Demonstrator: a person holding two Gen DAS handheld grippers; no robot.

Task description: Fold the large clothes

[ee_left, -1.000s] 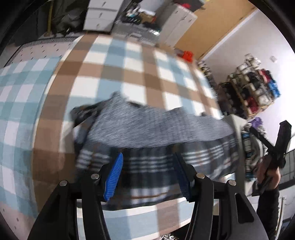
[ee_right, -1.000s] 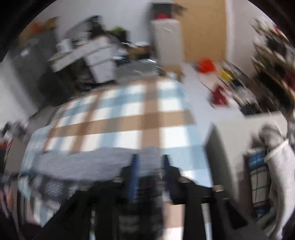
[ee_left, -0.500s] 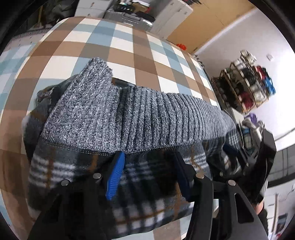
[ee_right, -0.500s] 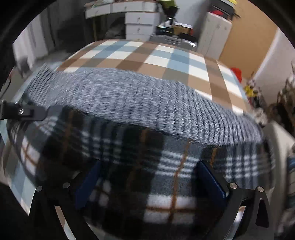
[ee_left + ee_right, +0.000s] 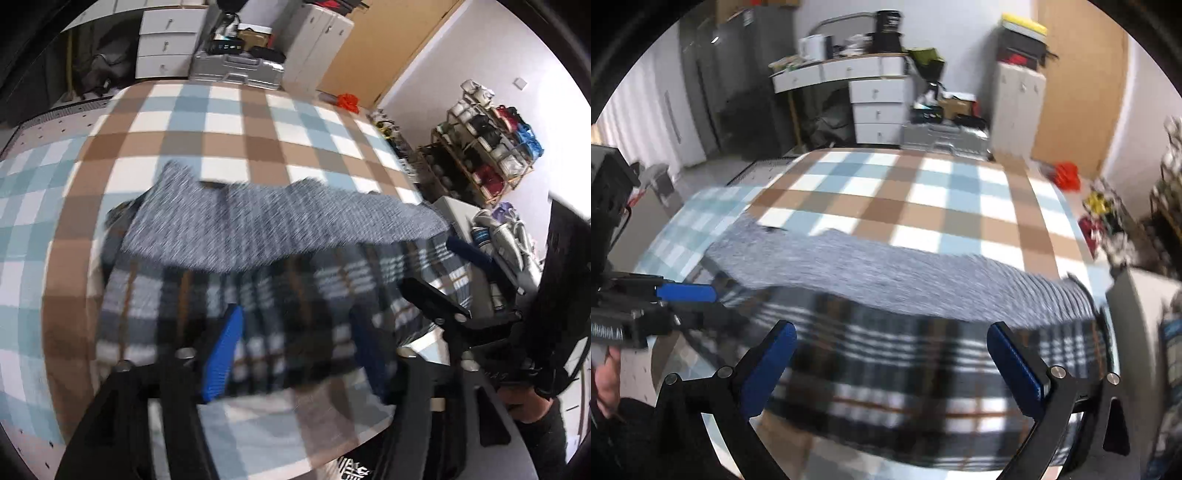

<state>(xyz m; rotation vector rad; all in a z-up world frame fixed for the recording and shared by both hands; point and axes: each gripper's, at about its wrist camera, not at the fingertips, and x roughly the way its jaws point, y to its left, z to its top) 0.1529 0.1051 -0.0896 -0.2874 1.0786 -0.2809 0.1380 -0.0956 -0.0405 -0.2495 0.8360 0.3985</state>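
A dark plaid fleece garment (image 5: 280, 295) with a grey knit band (image 5: 280, 225) lies folded across the near part of the checked bed cover (image 5: 229, 125). My left gripper (image 5: 295, 350) hovers over its near edge; its jaws are opening, and the plaid cloth shows loose under the blue pads, not pinched. In the right wrist view the same garment (image 5: 923, 354) and knit band (image 5: 905, 273) spread below my right gripper (image 5: 892, 365), whose jaws stand wide open with nothing pressed between them. Both views are motion-blurred.
A white box with folded laundry (image 5: 491, 236) stands off the bed's right edge, and a shoe rack (image 5: 491, 147) sits by the wall. White drawers (image 5: 879, 107), a metal case (image 5: 945, 136) and a cabinet (image 5: 1019, 96) stand beyond the bed. A hand (image 5: 605, 380) holds the left gripper.
Both grippers have drawn back from the garment, which filled the views half a second ago and now lies lower on the bed. The left jaws are slightly wider; the right opened wide earlier.
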